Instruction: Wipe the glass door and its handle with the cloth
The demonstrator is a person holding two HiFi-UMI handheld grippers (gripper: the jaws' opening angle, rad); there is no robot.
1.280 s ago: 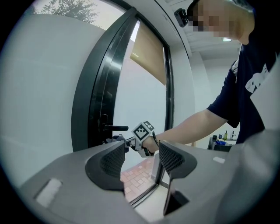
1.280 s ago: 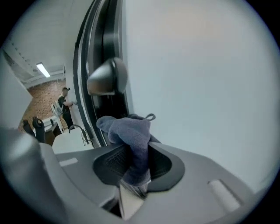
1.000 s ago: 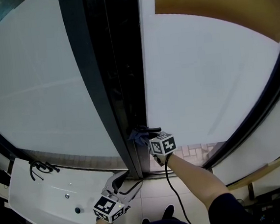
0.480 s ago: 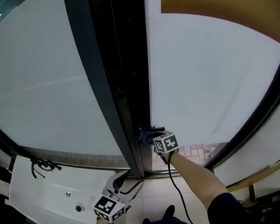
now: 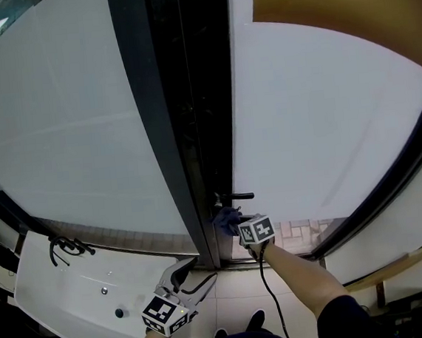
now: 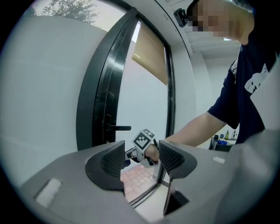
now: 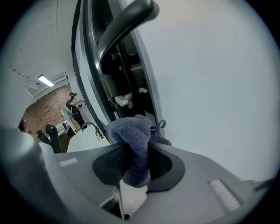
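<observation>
**Cloth poised below the handle, door's left edge**

*Head view.* The door fills the right half of the field, and its dark handle juts from the left edge, low on the pane. The right gripper is raised to that edge and carries the cloth, a blue-grey wad just below the handle. The left gripper hangs low and well apart from the door.

*Left gripper view.* Its jaws stand spread with nothing between them. Beyond the gap lie the handle and the person's right arm reaching to the door.

*Right gripper view.* The jaws pinch the cloth, which bulges up and out of them. The handle arches overhead, clear of the cloth, with the glass close on the right. Whether the cloth touches the pane cannot be told.

*Step in hand (judgement).* The work appears to be at the glass beside and beneath the handle, or at the approach to the handle itself. The next move calls for lifting the cloth onto the lever and drawing it along the bar while the pinch holds, so that fabric, not the jaw tips, meets the metal.
</observation>
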